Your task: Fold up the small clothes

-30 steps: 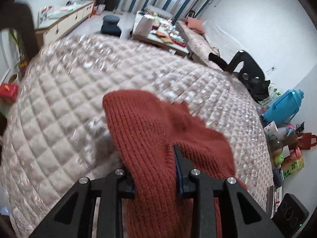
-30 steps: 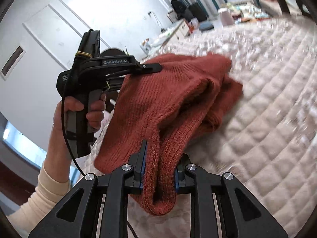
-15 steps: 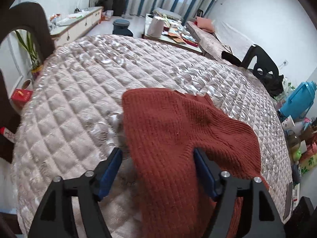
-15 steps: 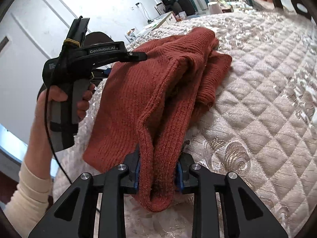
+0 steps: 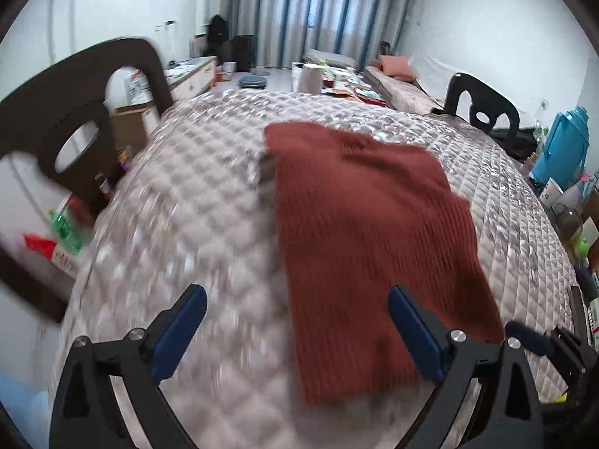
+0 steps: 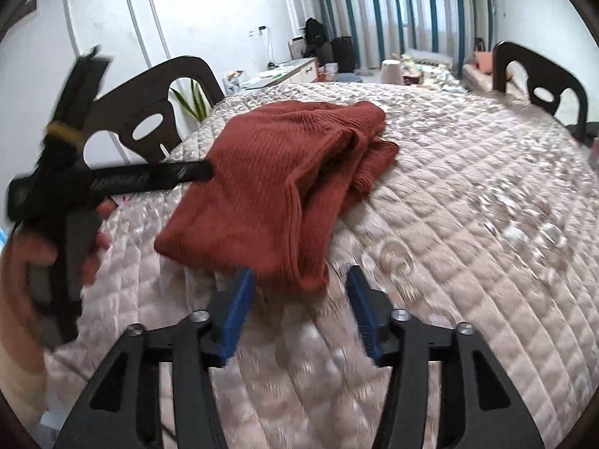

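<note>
Folded rust-red knit garment (image 5: 367, 232) lying flat on quilted counter (image 5: 194, 217). Left hand-held gripper (image 5: 299, 333) opening wide, pads off the knit. Right hand-held gripper (image 6: 299, 303) opening, garment's near edge just ahead, unpinched.

One sweater (image 5: 367, 232), two chairs (image 6: 539, 78) — one quilt (image 5: 194, 202).

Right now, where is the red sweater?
The red sweater lies folded on the quilted table cover, just ahead of both opening hand-held grippers, released.
</note>
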`<state>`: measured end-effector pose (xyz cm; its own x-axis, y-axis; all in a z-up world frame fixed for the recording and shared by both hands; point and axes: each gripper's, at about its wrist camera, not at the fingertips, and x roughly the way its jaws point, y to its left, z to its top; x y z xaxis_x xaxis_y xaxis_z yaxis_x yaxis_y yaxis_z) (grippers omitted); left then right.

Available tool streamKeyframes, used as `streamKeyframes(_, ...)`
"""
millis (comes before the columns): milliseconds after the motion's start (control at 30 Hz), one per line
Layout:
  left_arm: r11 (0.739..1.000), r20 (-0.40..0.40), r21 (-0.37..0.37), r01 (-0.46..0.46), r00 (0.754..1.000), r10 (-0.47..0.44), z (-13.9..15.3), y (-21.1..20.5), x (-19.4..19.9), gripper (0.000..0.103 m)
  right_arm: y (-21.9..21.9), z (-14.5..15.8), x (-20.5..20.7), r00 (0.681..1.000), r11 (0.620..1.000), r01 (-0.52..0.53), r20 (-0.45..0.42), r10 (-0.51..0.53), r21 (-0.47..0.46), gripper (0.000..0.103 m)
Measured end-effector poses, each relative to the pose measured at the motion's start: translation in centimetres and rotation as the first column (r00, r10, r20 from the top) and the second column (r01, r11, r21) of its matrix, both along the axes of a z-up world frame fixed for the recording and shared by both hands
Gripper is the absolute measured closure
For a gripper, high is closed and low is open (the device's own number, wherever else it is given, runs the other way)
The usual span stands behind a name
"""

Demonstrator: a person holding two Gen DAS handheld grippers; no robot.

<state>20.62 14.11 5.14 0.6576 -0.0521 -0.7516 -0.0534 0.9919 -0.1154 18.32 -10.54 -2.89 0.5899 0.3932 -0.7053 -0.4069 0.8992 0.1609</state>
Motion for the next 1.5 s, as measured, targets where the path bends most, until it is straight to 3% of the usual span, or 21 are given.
streamKeyframes(133,0.997,0.014,0.058,-0.05,0.999,0.049,-1.0,-0.2,-3.5,0.004,0.3,-0.1,-1.0,1.0,0.999,0.015,-0.001,-0.015,-0.034,0.043)
streamKeyframes(367,0.988,-0.019,0.151,-0.017,1.0,0.02,-2.7,-2.1,-5.9,0.004,0.3,-0.9,-2.0,0.998,0.994,0.064,-0.019,-0.066,-0.093,0.042)
streamKeyframes(467,0.991,-0.049,0.137,-0.005,0.999,0.012,-3.4,-2.3,-5.8,0.004,0.6,-1.4,-1.7,0.995,0.983,0.096,-0.005,-0.098,-0.159,0.042)
streamKeyframes(867,0.992,-0.074,0.127,0.002,0.997,0.008,-4.1,-2.9,-6.0,0.0,1.5,-2.3,-0.8,0.992,0.971,0.12,-0.02,-0.127,-0.205,0.038)
streamKeyframes(1500,0.993,-0.075,0.12,0.002,0.997,0.007,-4.2,-2.9,-5.7,0.0,1.6,-2.3,-0.9,0.99,0.971,0.128,-0.023,-0.136,-0.202,0.035)
